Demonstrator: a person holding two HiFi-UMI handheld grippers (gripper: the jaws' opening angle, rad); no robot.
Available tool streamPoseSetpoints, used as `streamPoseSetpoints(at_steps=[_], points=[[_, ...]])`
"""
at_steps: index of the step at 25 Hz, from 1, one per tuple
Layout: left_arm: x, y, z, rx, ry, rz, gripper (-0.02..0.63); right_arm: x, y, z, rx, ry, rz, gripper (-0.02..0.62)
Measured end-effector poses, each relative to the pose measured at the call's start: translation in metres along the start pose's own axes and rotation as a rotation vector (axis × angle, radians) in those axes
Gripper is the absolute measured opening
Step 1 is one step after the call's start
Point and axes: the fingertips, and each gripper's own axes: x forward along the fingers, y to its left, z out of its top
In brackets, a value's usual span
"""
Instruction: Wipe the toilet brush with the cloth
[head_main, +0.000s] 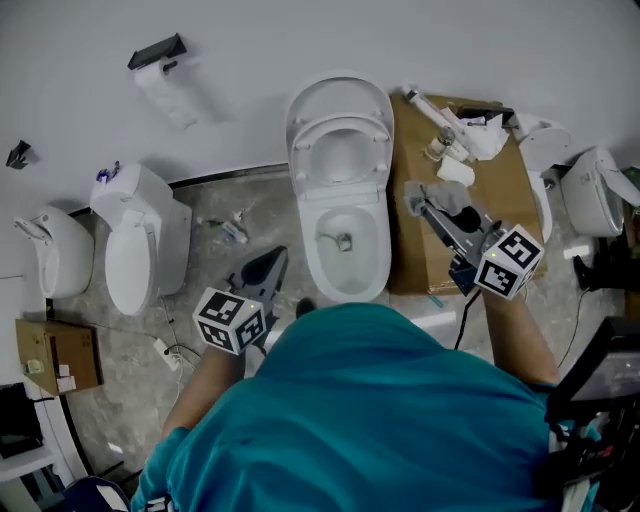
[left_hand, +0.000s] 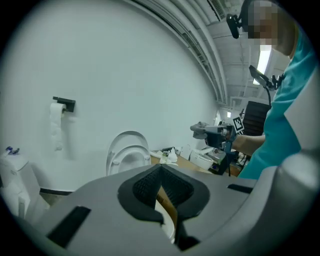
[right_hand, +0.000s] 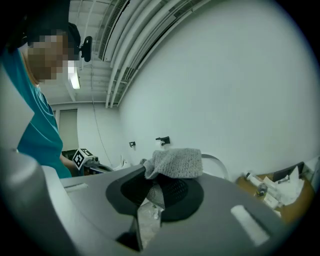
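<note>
My right gripper (head_main: 418, 197) hangs over the left part of the brown cardboard (head_main: 510, 195), to the right of the open toilet (head_main: 340, 200). It is shut on a grey knitted cloth (head_main: 445, 197), which bunches over its jaw tips (right_hand: 175, 162). My left gripper (head_main: 268, 266) is shut with nothing in it, low beside the toilet bowl's left side, over the floor. In the left gripper view the jaws meet at the centre (left_hand: 160, 171), and the right gripper (left_hand: 210, 131) shows beyond with the cloth (left_hand: 199, 128). A white long-handled tool (head_main: 436, 115), possibly the brush, lies at the back of the cardboard.
A second white toilet (head_main: 140, 240) and another white fixture (head_main: 50, 250) stand on the floor at the left. A paper-roll holder (head_main: 158, 52) hangs on the wall. A small cardboard box (head_main: 55, 355) sits at the lower left. White toilet parts (head_main: 600, 190) lie at the right.
</note>
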Motion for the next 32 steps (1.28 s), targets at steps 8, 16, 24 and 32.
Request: streamPoseSetpoints(at_steps=[8, 16, 24, 32], points=[[0.045, 0.058, -0.040, 0.101, 0.203, -0.098, 0.003, 0.065, -0.008, -0.005, 0.027, 0.029, -0.064, 0.043], [0.117, 0.057, -0.111, 0.139, 0.478, -0.013, 0.003, 0.068, -0.057, -0.043, 0.068, 0.067, 0.045, 0.043], [0.184, 0.085, -0.185, 0.256, 0.715, 0.132, 0.008, 0.083, -0.103, -0.088, 0.090, 0.106, 0.128, 0.043], [0.259, 0.124, -0.292, 0.373, 0.930, 0.176, 0.198, 0.081, -0.138, -0.159, 0.203, 0.114, 0.089, 0.043]])
